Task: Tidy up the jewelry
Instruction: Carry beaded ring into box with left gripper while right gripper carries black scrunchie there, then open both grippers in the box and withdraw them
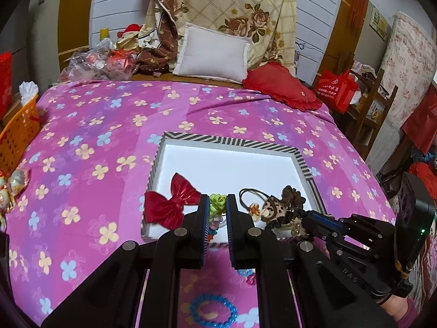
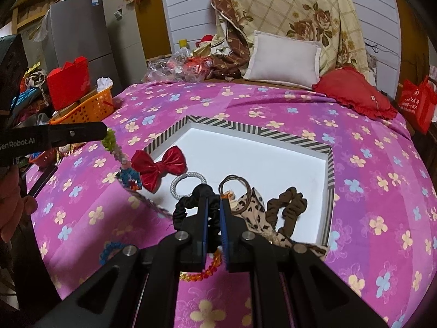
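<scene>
A white tray with a striped rim (image 1: 300, 158) (image 2: 329, 161) lies on the pink flowered bed. In it are a red bow (image 1: 170, 201) (image 2: 159, 168), brown hair ties (image 1: 251, 194) (image 2: 235, 183), a leopard scrunchie (image 1: 278, 209) (image 2: 250, 207), a brown scrunchie (image 2: 289, 205) and a silver ring tie (image 2: 180, 184). My left gripper (image 1: 218, 205) (image 2: 105, 134) is shut on a green beaded strand (image 1: 217, 203) (image 2: 120, 158) that dangles above the tray's near left corner. My right gripper (image 2: 213, 205) (image 1: 306, 216) is shut on a black scrunchie (image 2: 191, 205) at the tray's near edge.
A blue bead bracelet (image 1: 213, 311) (image 2: 110, 248), an orange bead bracelet (image 2: 202, 272) and a pink piece (image 1: 250, 278) lie on the bed in front of the tray. An orange basket (image 1: 16, 134) (image 2: 87, 106) stands at the left. Pillows (image 1: 213, 53) lie at the head of the bed.
</scene>
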